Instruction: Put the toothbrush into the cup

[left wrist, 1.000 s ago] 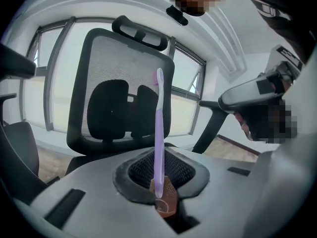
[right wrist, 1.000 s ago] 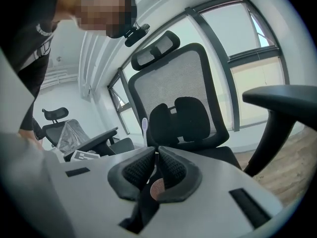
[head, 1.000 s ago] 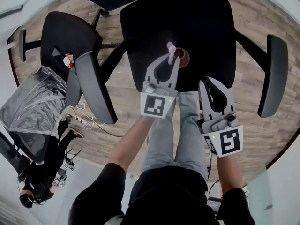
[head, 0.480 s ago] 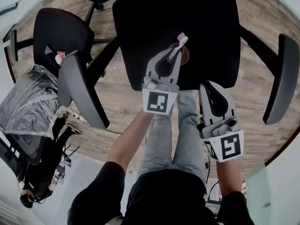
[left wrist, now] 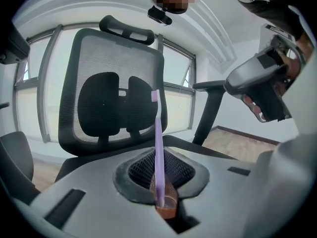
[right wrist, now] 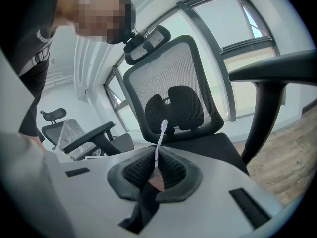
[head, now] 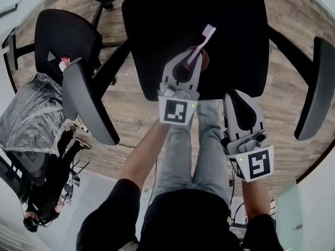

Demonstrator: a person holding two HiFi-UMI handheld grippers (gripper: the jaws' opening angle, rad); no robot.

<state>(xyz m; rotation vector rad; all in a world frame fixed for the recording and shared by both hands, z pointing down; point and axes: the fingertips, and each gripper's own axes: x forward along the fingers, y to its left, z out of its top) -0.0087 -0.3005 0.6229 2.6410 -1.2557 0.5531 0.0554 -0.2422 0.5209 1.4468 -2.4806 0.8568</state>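
**Lilac toothbrush stands head-up at the cup**

Lilac and slim, the plastic toothbrush (left wrist: 157, 148) stands nearly on end. Its long axis runs up out of the left gripper (head: 189, 61), with the small brush head at the top. From the head view it leans away from the person and a touch to the right. The handle is plain, pale and straight.

The left gripper's jaws are clenched on the toothbrush's lower part. Its bottom end comes down at the small reddish-brown cup (head: 203, 60). The cup sits on the black seat (head: 157, 25) of a mesh-backed office chair (left wrist: 114, 83), just beyond the jaw tips. I can't make out whether that end is already inside the cup's mouth, because the jaws cover the cup's near side.

The right gripper (head: 232, 92) hangs nearer the person, at the seat's front edge. Its jaws are a crack apart with nothing between them, and through that crack the cup shows only as a brown sliver. The bristles are too small to tell which way they face.
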